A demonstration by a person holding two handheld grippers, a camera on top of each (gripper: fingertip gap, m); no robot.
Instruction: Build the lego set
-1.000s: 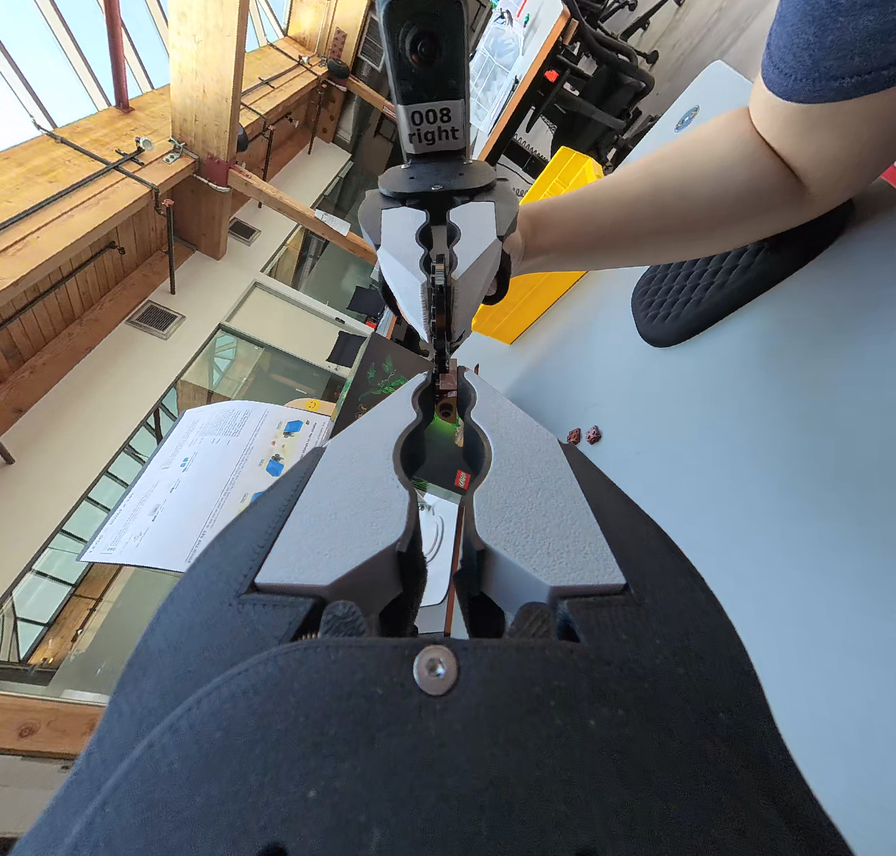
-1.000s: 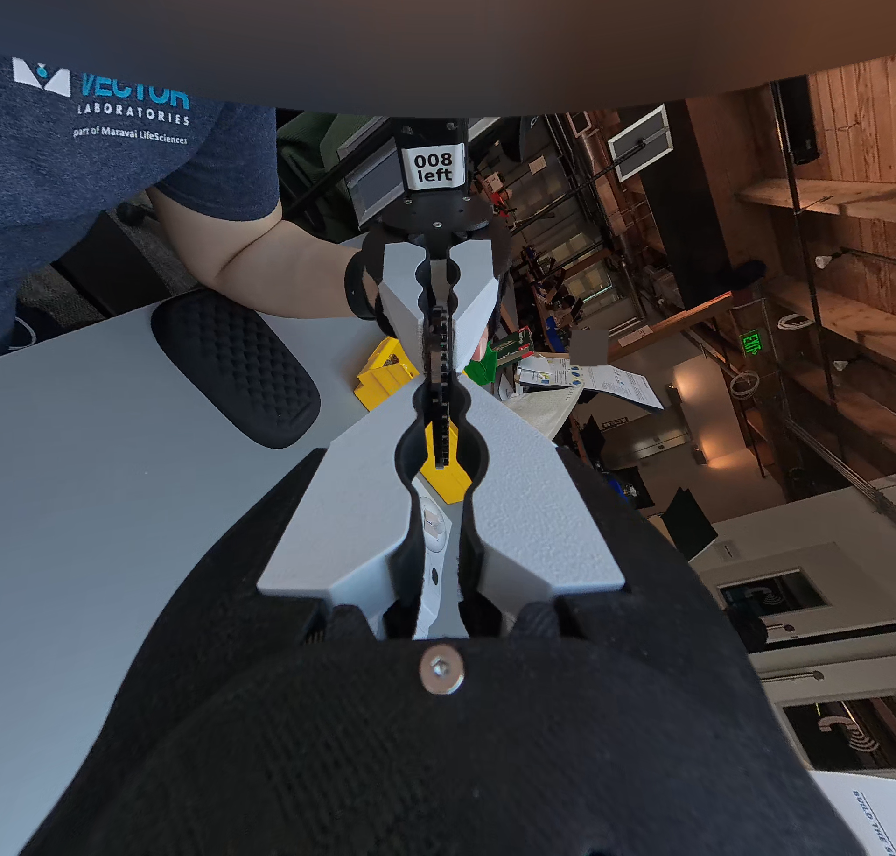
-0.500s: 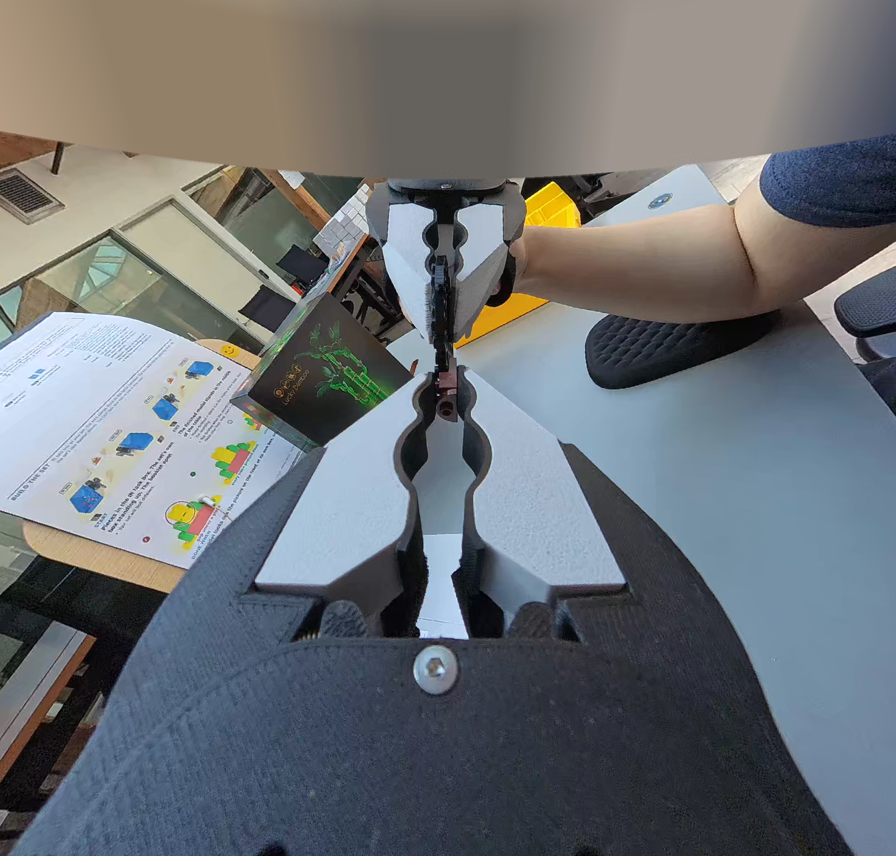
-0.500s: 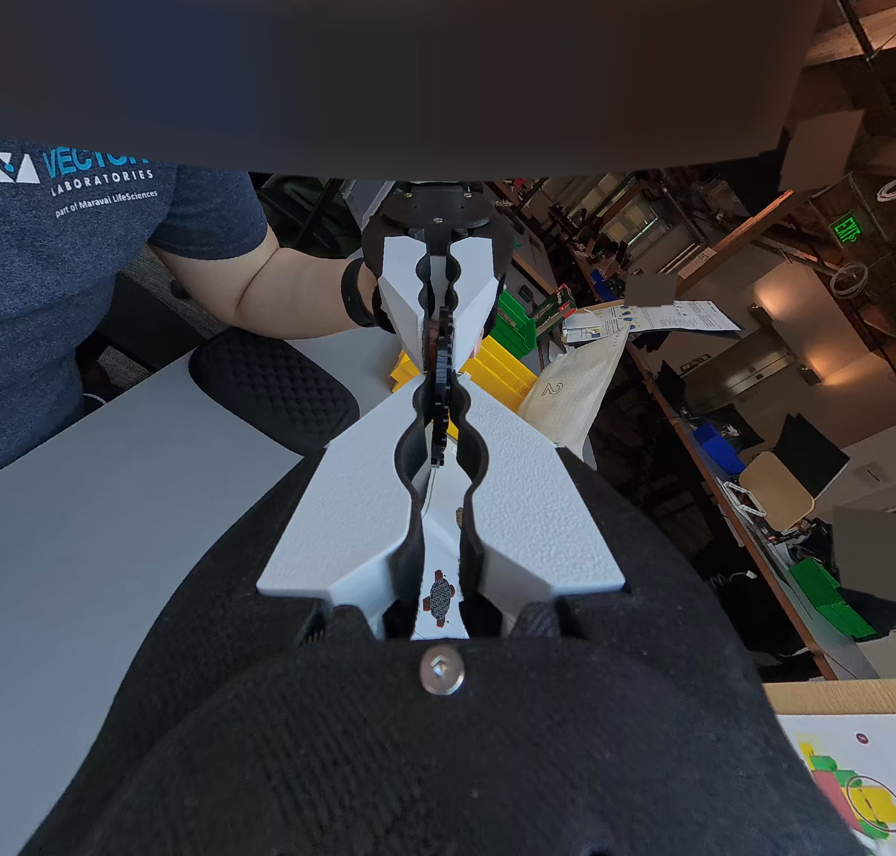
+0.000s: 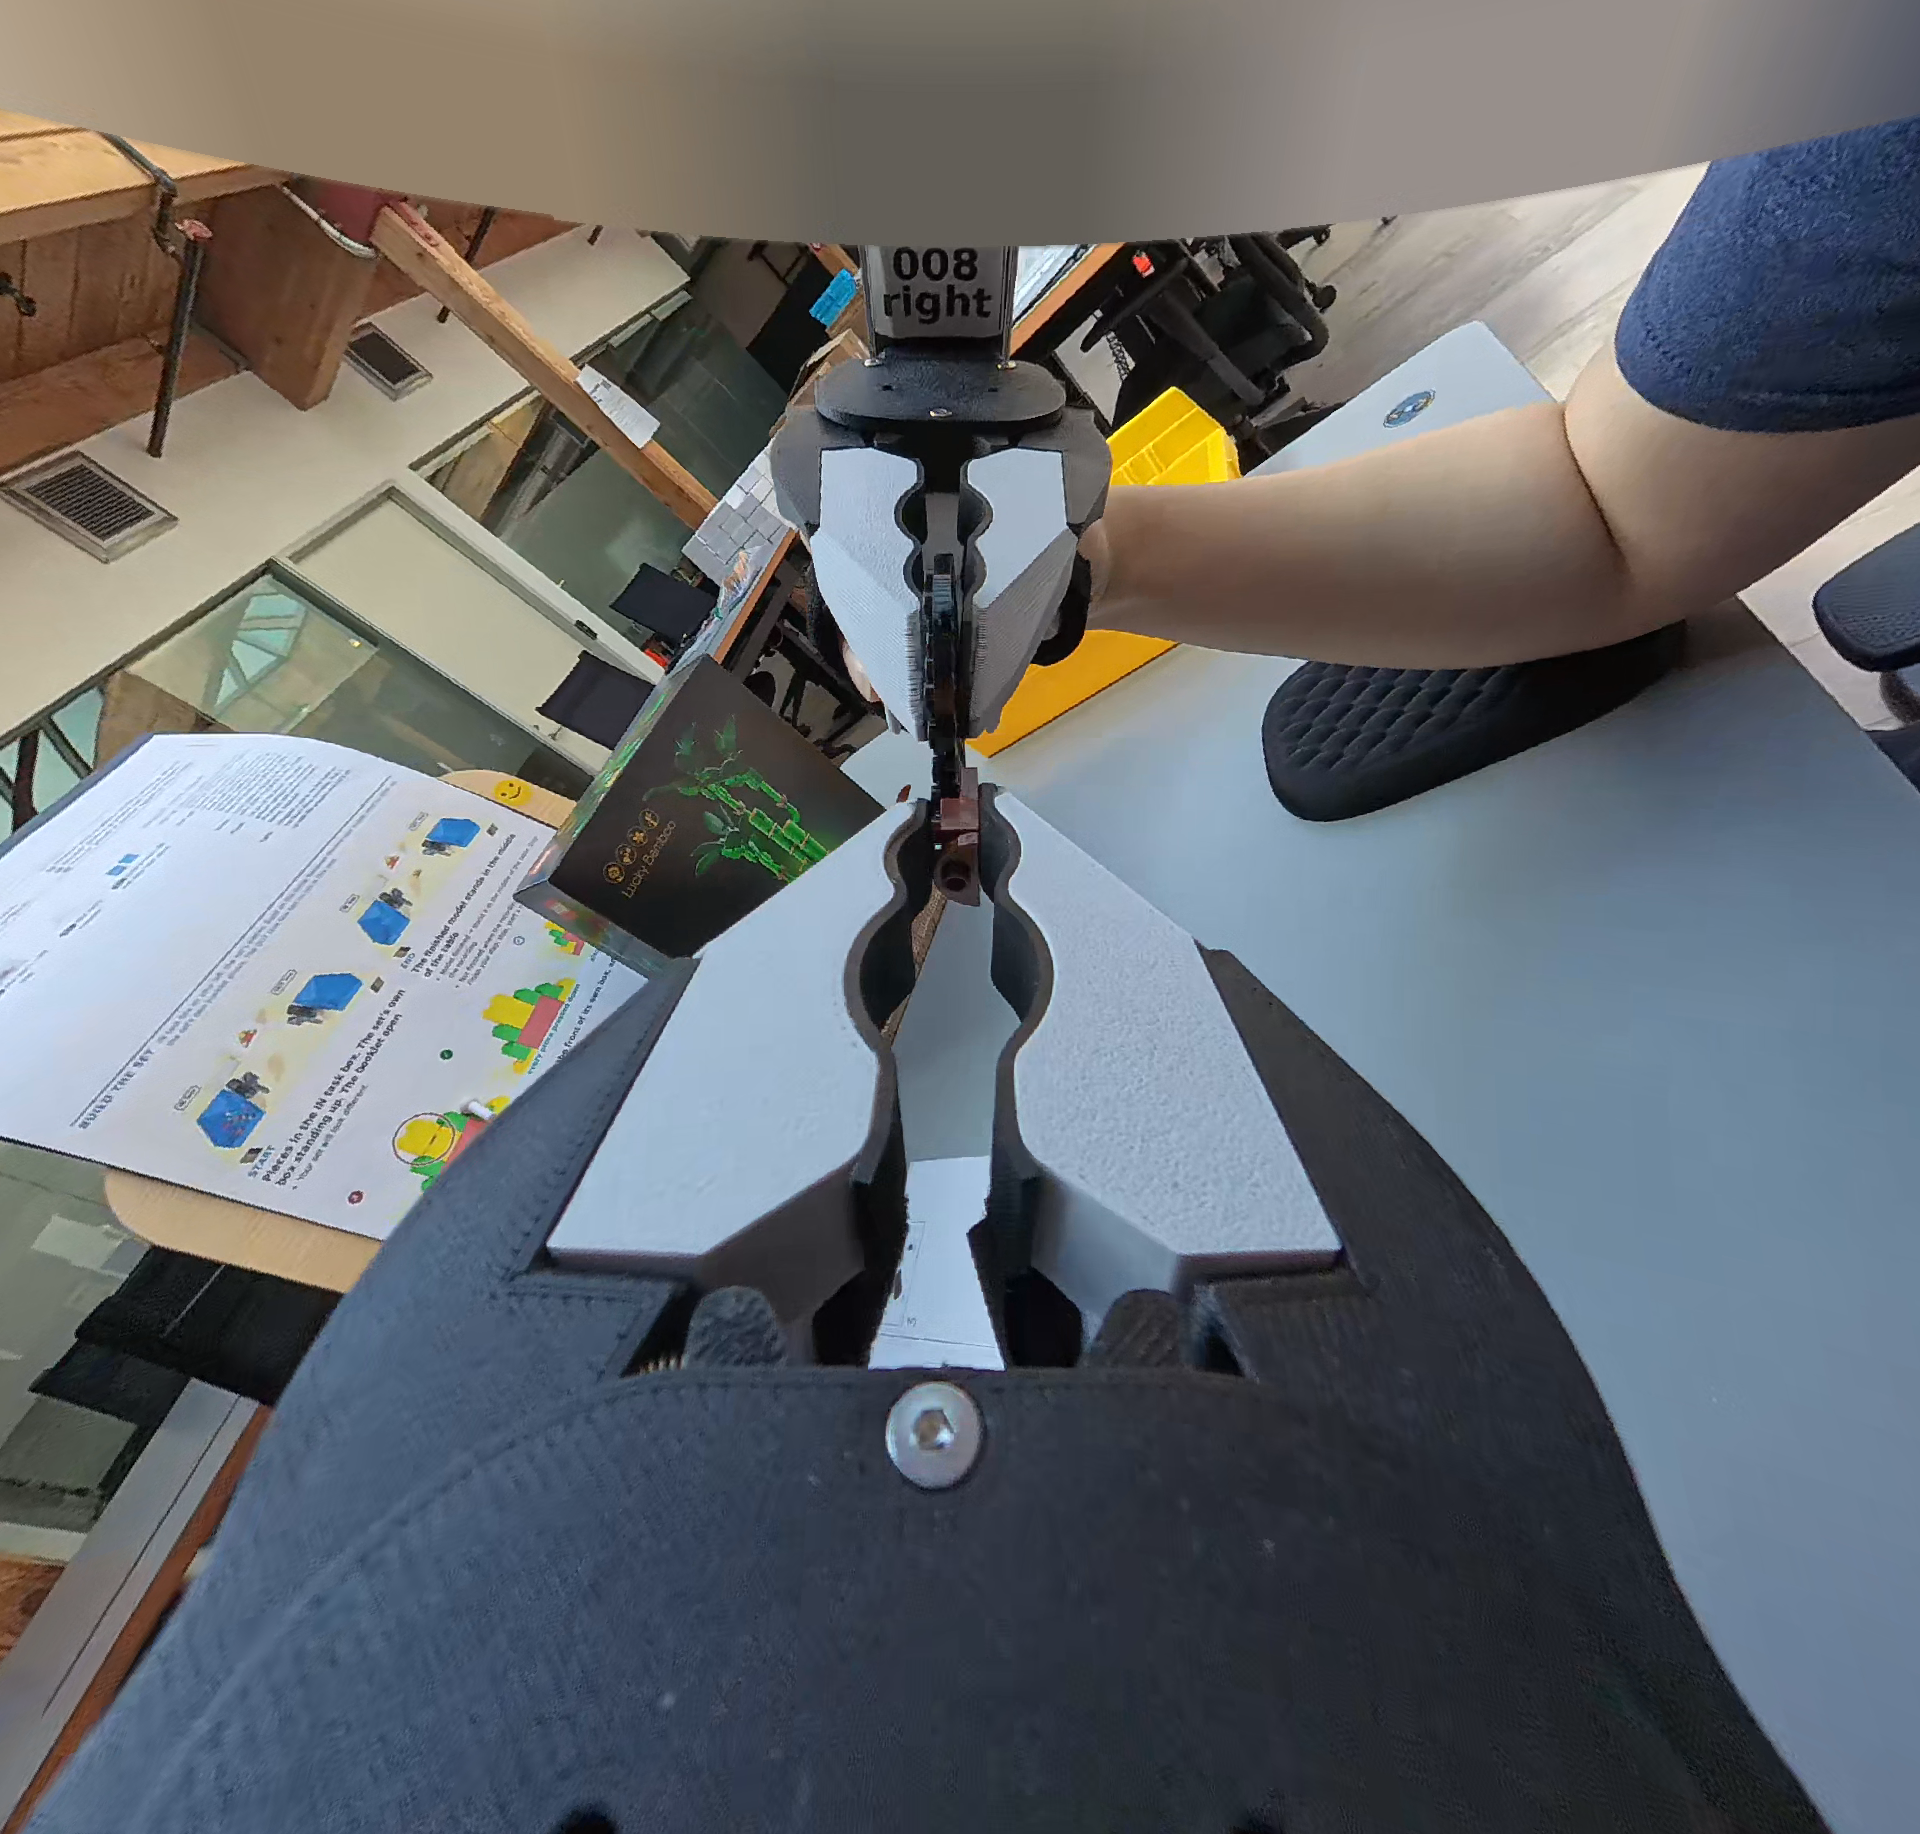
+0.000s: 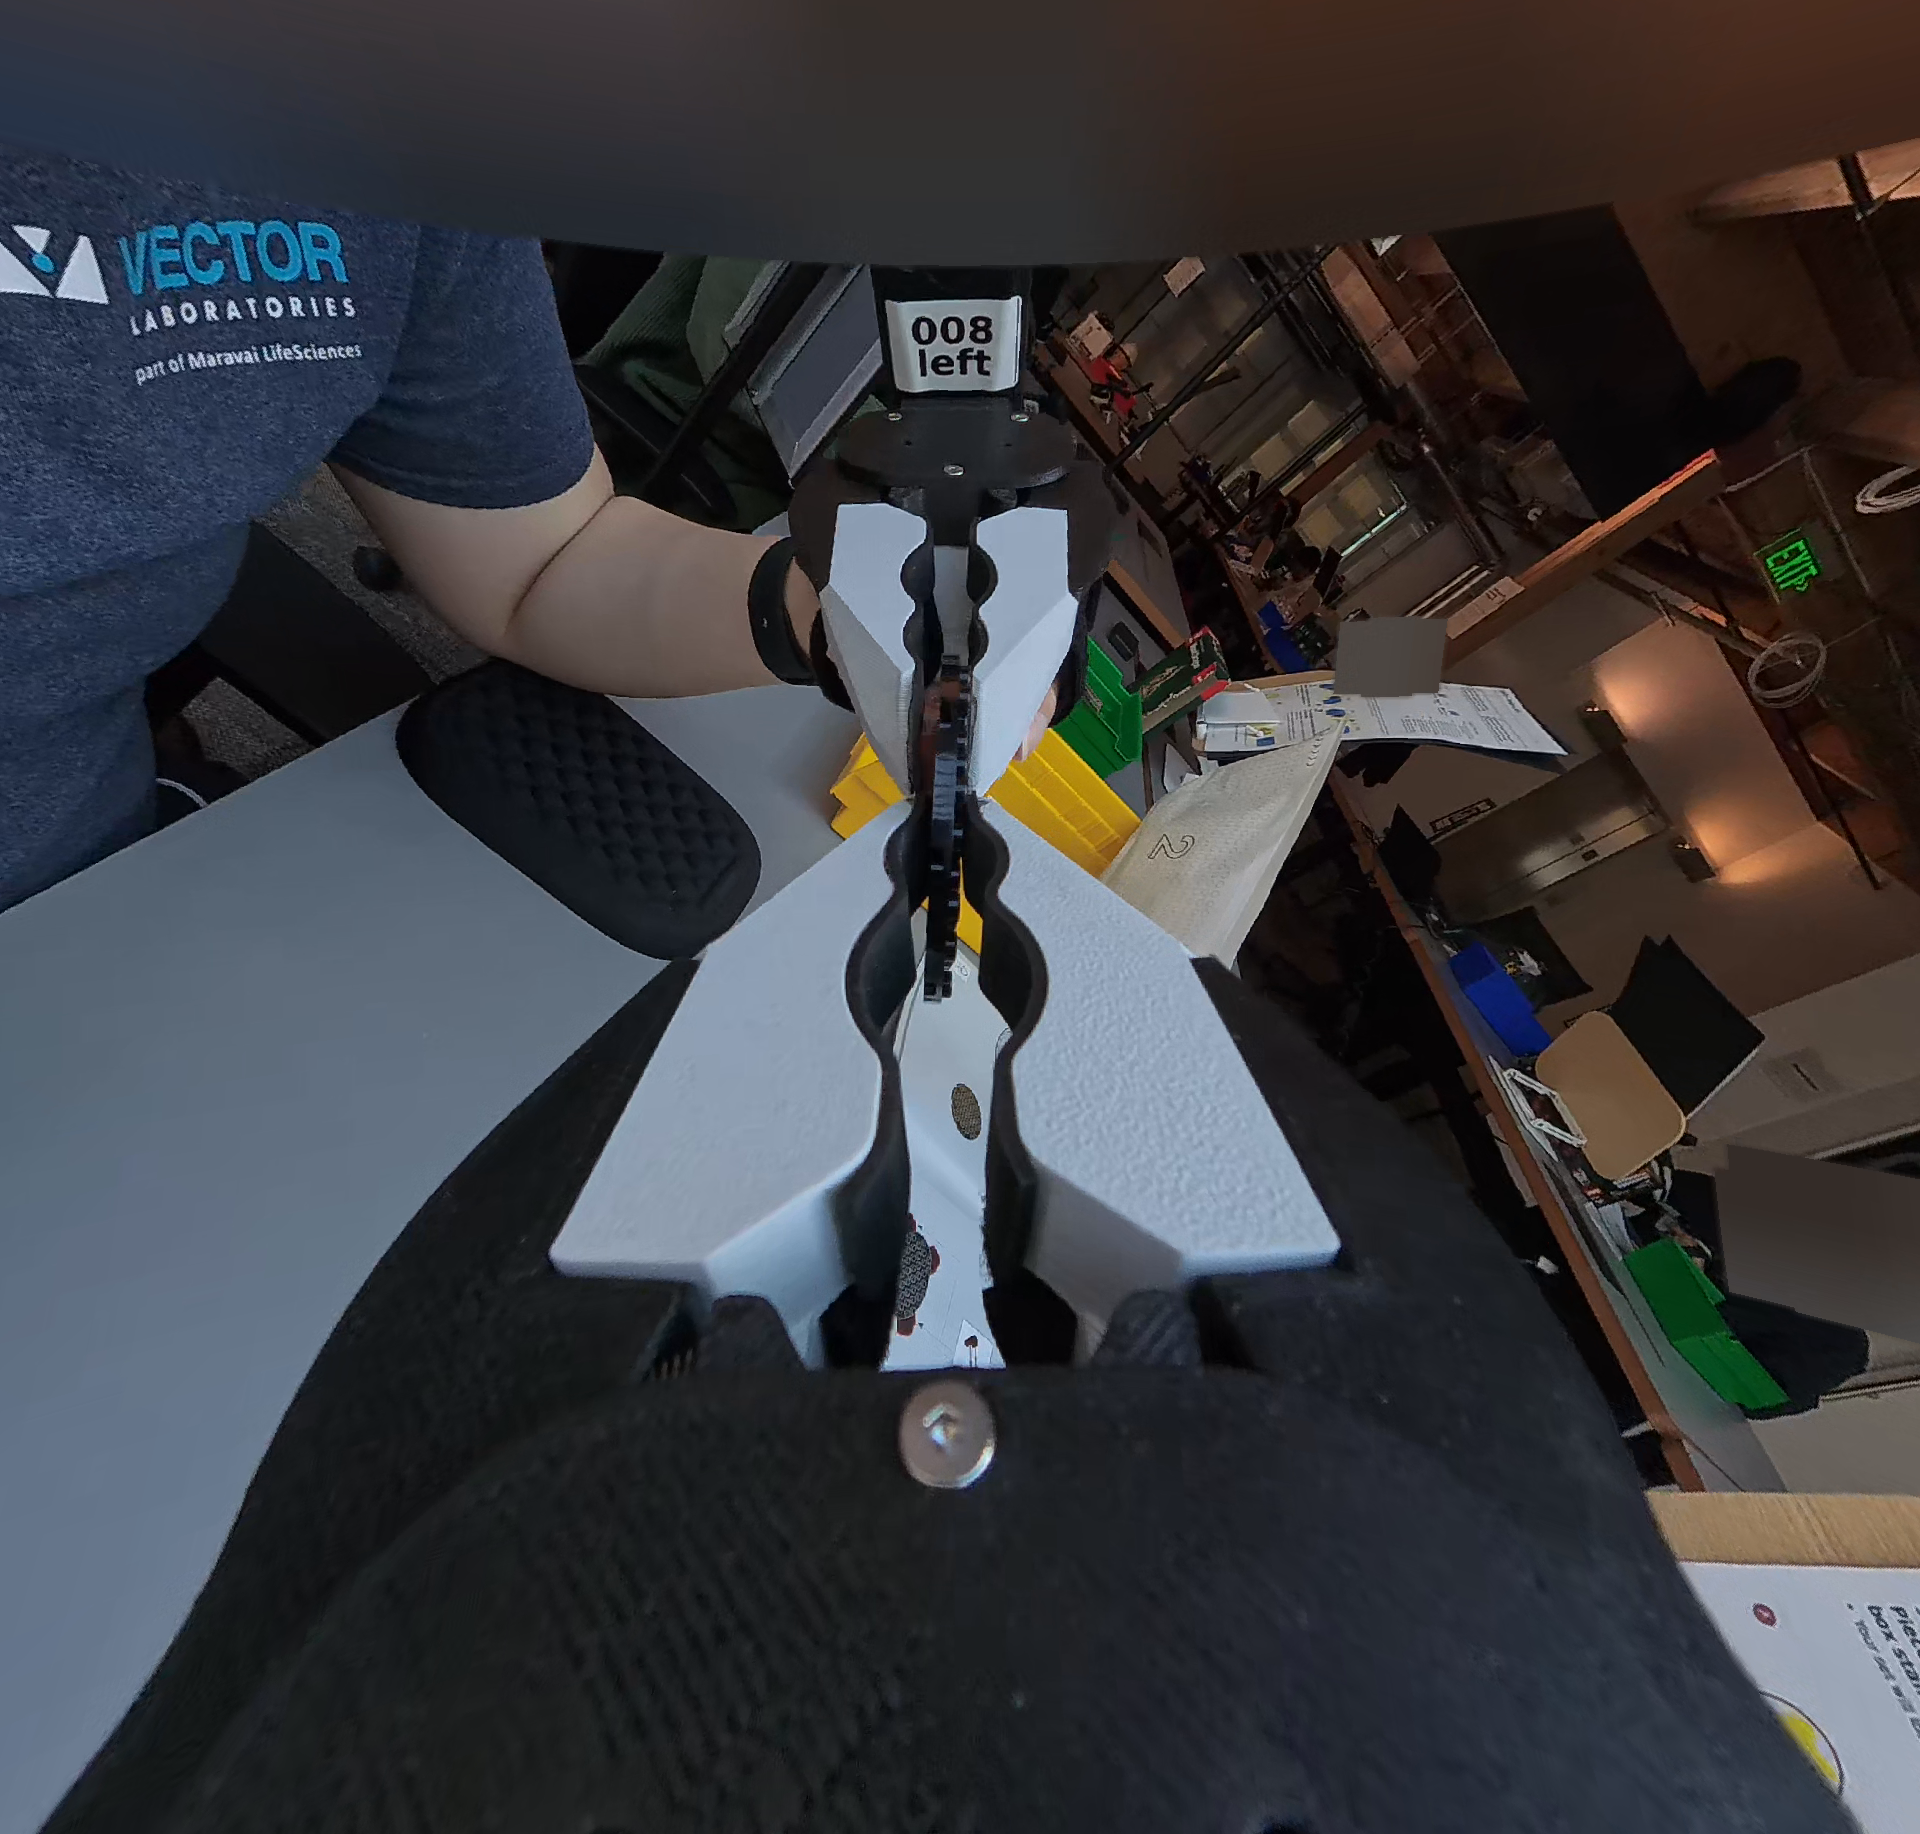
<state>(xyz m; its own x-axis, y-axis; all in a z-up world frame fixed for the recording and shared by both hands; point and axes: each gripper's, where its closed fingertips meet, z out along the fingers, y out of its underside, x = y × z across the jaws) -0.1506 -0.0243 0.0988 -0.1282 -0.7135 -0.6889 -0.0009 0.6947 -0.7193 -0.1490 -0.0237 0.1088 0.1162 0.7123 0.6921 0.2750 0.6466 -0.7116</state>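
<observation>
Jaws of both grippers are clenched, tip to tip above the pale grey bench: the left gripper pinches a small reddish-brown lego piece at its tips, and the right gripper clamps a thin black studded lego plate held edge-on. Seen from the left wrist, the plate's lower end touches the brown piece.

Going by size, the bench lies bare to the right, its far edge running behind a black padded armrest under the person's forearm. Left of the grippers, a printed instruction sheet on a wooden board overhangs the bench's left edge. The dark lego box stands tilted just beyond it, near the left gripper's tips. Yellow bins sit at the far edge behind the right gripper.
</observation>
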